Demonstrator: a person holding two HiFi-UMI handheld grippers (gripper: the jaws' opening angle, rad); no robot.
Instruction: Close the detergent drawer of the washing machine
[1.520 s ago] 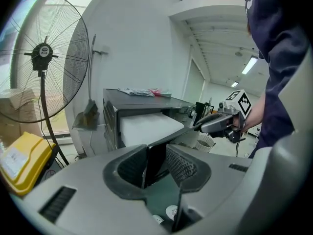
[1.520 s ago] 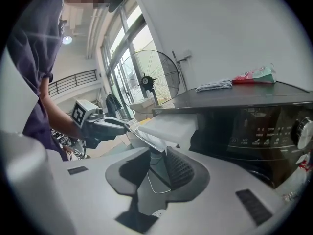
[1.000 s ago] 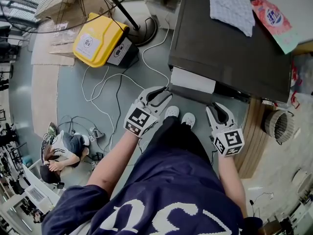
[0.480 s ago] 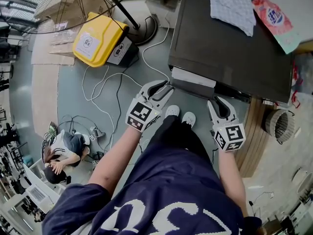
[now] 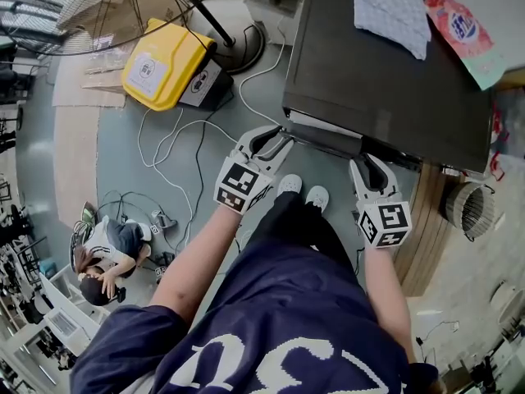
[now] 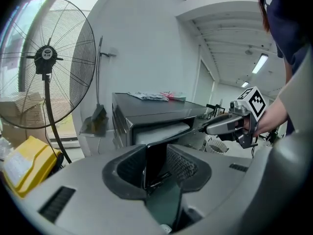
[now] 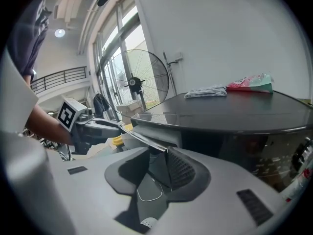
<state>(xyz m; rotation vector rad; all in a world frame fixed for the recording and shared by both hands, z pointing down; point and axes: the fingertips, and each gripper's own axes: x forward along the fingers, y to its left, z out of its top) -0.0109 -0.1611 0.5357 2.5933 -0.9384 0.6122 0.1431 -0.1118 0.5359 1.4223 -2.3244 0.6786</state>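
White plastic is showing as a thin strip under the front edge of the washing machine (image 5: 385, 80). That strip is the detergent drawer (image 5: 321, 129), sitting at the left end of the machine's front, just under the top. It is sticking out only a little way and is not yet flush. Its dark front panel is standing just ahead of the strip.

The left gripper (image 5: 268, 144) is reaching the panel's left end with its jaws standing moderately apart. In the left gripper view the panel's end is sitting upright between them without being clamped. The right gripper (image 5: 371, 167) is meeting the panel's right end with its jaws likewise parted. In the right gripper view the panel's corner is lying towards the right pad, and floor is showing through on the other side. Both grippers are pointing forward and somewhat downward at the machine.

The person's pale shoes (image 5: 303, 192) are standing on the floor between the two grippers. A pale cloth (image 5: 390, 11) and a pink packet (image 5: 459, 31) are lying on the machine's dark top, near its far edge. White cables (image 5: 176, 150) are looping across the grey floor to the left. Beyond them a yellow case (image 5: 164, 64) is resting beside the round base of a standing fan (image 6: 46, 65). Another person (image 5: 111, 249) is sitting on the floor at the far left.
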